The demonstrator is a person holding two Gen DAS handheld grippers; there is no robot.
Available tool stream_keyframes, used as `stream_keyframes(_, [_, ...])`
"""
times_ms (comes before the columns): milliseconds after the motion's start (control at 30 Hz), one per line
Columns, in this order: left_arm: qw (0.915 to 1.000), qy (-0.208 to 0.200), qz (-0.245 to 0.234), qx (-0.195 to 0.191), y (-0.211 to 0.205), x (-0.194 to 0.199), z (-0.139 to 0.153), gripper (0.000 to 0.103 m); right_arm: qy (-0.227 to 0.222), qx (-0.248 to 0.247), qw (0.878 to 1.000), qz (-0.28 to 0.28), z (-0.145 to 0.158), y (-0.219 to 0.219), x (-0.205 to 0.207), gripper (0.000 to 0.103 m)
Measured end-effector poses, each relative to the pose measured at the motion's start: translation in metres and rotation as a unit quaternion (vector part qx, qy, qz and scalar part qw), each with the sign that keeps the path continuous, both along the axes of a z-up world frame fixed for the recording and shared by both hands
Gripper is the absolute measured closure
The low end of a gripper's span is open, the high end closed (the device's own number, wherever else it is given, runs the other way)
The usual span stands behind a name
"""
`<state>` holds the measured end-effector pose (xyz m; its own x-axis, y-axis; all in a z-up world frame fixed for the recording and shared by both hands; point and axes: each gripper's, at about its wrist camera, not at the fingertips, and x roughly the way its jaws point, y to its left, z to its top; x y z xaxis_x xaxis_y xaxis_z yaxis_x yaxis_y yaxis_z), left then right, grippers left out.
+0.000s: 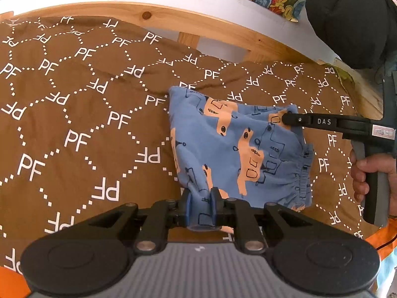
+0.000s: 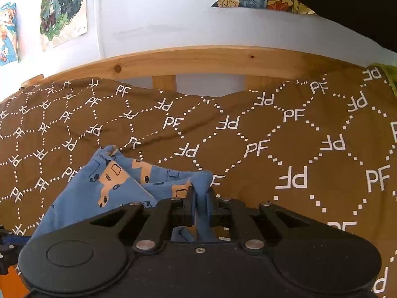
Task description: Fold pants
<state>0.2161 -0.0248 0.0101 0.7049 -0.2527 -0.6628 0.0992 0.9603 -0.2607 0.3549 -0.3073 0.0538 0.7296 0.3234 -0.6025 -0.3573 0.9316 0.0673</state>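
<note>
Fold step was mid-way: pants lay on the brown PF-print bedspread on the bed, already doubled into a compact blue bundle with orange car print, elastic waistband at the right edge in the left wrist view; both grippers were on the cloth at once, so I judged this as the end of a carry-over fold, just before letting go.

Left gripper: fingers nearly closed with a bunch of blue fabric pinched between them at the near edge of the bundle; pads looked pressed on the cloth.

Right gripper: fingers also narrow, a thin fold of the pants caught between them; seen from the left wrist camera its tip sat on the far right corner of the bundle, with a hand on the handle.

Next move, as I read it: lower both corners flat onto the bedspread, line up the edges, release, then back out without dragging the top layer; risk was the fold skewing or cloth snagging on a pad as it let go.

Wooden bed rail sat behind, well apart from the work.
</note>
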Motion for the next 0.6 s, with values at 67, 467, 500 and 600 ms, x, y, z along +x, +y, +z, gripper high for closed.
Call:
stream_keyframes(67, [1.0000, 0.000, 0.007, 0.006, -0.001, -0.001, 0.001, 0.084, -0.002, -0.005, 1.000, -0.006, 0.002, 0.000, -0.001, 0.085])
stream_keyframes(467, [0.9977, -0.050, 0.045, 0.006, 0.005, -0.016, 0.022, 0.008, -0.067, -0.005, 0.998, 0.002, 0.026, -0.005, -0.041, 0.035])
stream_keyframes(500, [0.9972, -0.056, 0.049, 0.004, 0.005, -0.018, 0.024, 0.005, -0.075, -0.007, 0.997, -0.001, 0.028, -0.005, -0.046, 0.032])
stream_keyframes(600, [0.9956, -0.070, 0.062, 0.005, 0.006, -0.024, 0.029, 0.000, -0.103, -0.009, 0.995, -0.012, 0.034, -0.006, -0.061, 0.019])
